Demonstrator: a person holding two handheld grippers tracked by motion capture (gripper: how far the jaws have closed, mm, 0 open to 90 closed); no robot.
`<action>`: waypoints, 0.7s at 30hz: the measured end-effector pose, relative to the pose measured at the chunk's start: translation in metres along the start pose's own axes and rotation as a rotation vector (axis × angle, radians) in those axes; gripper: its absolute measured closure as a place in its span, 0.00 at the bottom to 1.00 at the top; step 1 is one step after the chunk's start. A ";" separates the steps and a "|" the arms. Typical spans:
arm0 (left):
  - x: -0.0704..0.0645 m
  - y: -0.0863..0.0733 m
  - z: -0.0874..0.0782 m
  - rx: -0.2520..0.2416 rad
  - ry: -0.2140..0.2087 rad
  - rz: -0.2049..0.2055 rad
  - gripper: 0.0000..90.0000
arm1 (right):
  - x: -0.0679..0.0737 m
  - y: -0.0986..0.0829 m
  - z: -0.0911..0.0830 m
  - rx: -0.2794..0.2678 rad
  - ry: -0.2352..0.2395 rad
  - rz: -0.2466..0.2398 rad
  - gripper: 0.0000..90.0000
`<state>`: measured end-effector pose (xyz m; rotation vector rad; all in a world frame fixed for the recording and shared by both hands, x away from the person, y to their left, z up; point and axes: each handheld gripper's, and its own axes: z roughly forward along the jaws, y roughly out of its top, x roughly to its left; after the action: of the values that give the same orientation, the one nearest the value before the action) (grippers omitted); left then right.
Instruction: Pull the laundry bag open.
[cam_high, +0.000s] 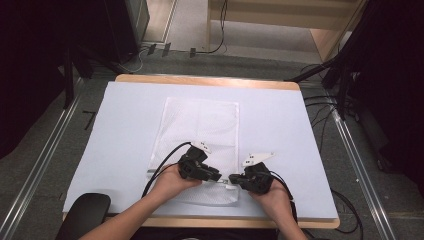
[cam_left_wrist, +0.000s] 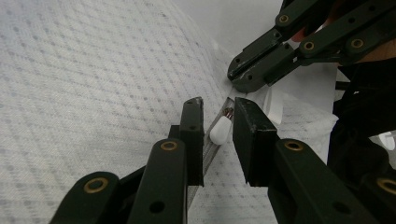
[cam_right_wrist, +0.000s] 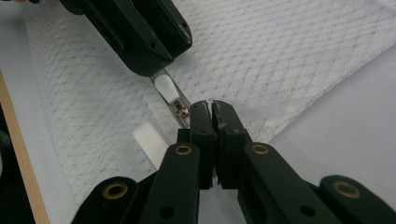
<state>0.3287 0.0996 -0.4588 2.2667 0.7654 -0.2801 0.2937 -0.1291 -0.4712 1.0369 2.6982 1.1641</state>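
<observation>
A white mesh bag (cam_high: 200, 125) lies flat on the white-covered table (cam_high: 125, 115), its zipper running along the near edge. My left gripper (cam_high: 217, 176) (cam_left_wrist: 218, 101) is open, its jaws standing either side of the white zipper pull (cam_left_wrist: 220, 130) with a small gap on each side. The pull (cam_right_wrist: 166, 86) and the metal slider (cam_right_wrist: 180, 108) lie on the zipper between the two grippers. My right gripper (cam_high: 234, 179) (cam_right_wrist: 212, 105) is shut on the bag's edge at the zipper's end, right beside the slider. The right gripper (cam_left_wrist: 240, 79) faces the left gripper tip to tip.
A white ribbon loop (cam_right_wrist: 149, 140) sticks out from the bag beside the right gripper. The table's wooden front edge (cam_high: 200, 221) runs just behind my hands. A black rounded object (cam_high: 85, 212) sits at the near left corner. Cables (cam_high: 345, 210) trail on the floor at the right.
</observation>
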 end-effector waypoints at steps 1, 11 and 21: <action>0.000 0.000 0.001 0.003 0.000 0.001 0.84 | 0.000 0.000 0.000 0.000 0.000 0.000 0.99; -0.001 -0.002 0.007 0.013 0.000 0.008 0.86 | 0.000 0.000 0.000 0.000 -0.001 0.000 0.99; -0.005 -0.005 0.008 0.020 -0.020 0.007 0.89 | 0.000 0.000 0.000 0.000 -0.002 -0.002 0.99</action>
<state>0.3219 0.0942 -0.4654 2.2820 0.7471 -0.3076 0.2936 -0.1293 -0.4712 1.0352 2.6976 1.1622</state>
